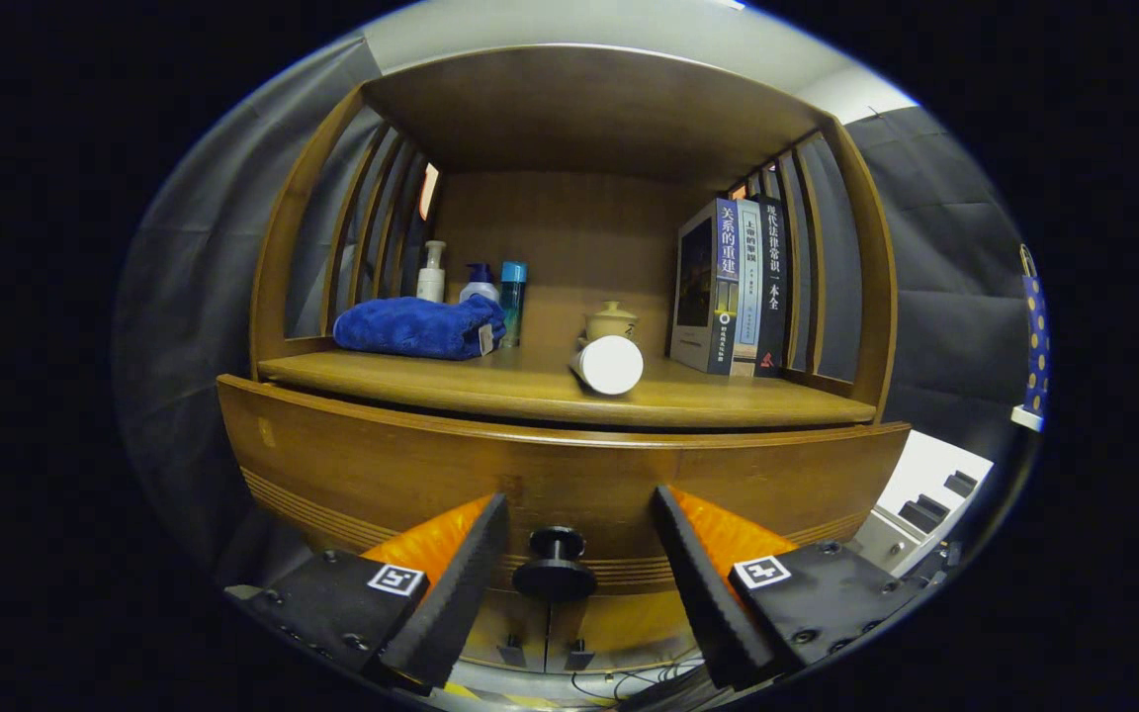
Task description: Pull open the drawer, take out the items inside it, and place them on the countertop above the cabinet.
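Fingers spread wide, the gripper [579, 554] holds nothing, and the dark round drawer knob [555, 566] sits dead centre in the gap, touched by neither finger. The knob's stem runs straight out toward the camera, so closing on it means the fingers come in from either side. Behind it spans the drawer front [382, 475], one wide curved wooden panel; it looks to stand a little proud of the cabinet, though whether it is pulled out I can't tell, and its inside is hidden. Above and beyond lies the countertop [490, 386]: one white cylinder [609, 364] on its side, end facing us, one lidded ceramic jar [611, 321], one folded blue towel [419, 326], three bottles [431, 272] at back left, three upright books [733, 287] at right.
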`<state>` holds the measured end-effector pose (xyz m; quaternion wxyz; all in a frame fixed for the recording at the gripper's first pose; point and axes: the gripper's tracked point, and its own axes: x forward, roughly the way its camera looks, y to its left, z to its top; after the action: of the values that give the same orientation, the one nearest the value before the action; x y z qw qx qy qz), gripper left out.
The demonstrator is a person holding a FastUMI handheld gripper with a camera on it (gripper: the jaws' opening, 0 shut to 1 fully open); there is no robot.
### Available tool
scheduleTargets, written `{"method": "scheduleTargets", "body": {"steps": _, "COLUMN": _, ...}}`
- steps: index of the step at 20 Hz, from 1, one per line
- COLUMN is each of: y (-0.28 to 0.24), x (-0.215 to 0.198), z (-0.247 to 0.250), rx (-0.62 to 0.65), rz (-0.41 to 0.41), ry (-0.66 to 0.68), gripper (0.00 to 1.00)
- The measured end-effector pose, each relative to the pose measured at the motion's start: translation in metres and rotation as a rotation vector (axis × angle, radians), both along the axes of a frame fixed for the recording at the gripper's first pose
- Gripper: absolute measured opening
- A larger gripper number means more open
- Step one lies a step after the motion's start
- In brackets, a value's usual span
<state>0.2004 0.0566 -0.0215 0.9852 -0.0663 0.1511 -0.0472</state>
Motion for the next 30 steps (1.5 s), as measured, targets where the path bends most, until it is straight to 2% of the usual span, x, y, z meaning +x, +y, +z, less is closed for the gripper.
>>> {"method": "scheduleTargets", "body": {"steps": 5, "y": 0.006, "x": -0.004, "z": 0.002, "rx": -0.007, "rz": -0.006, "ry": 0.005, "gripper": 0.98}}
{"method": "scheduleTargets", "body": {"steps": 12, "y": 0.005, "x": 0.014, "z": 0.004, "rx": -0.027, "rz": -0.013, "ry": -0.008, "gripper": 0.98}}
{"method": "scheduleTargets", "body": {"steps": 15, "y": 0.015, "x": 0.009, "z": 0.002, "rx": 0.009, "rz": 0.006, "ry": 0.005, "gripper": 0.98}}
{"method": "scheduleTargets", "body": {"steps": 18, "y": 0.025, "x": -0.012, "z": 0.030, "rx": 0.018, "rz": 0.034, "ry": -0.069, "gripper": 0.98}}
{"method": "scheduleTargets", "body": {"steps": 23, "y": 0.047, "x": -0.079, "z": 0.095, "rx": 0.087, "rz": 0.111, "ry": -0.141, "gripper": 0.97}}
{"method": "scheduleTargets", "body": {"steps": 27, "y": 0.045, "x": -0.132, "z": 0.142, "rx": 0.120, "rz": 0.146, "ry": -0.194, "gripper": 0.97}}
{"method": "scheduleTargets", "body": {"steps": 30, "y": 0.036, "x": -0.159, "z": 0.178, "rx": 0.095, "rz": 0.139, "ry": -0.272, "gripper": 0.97}}
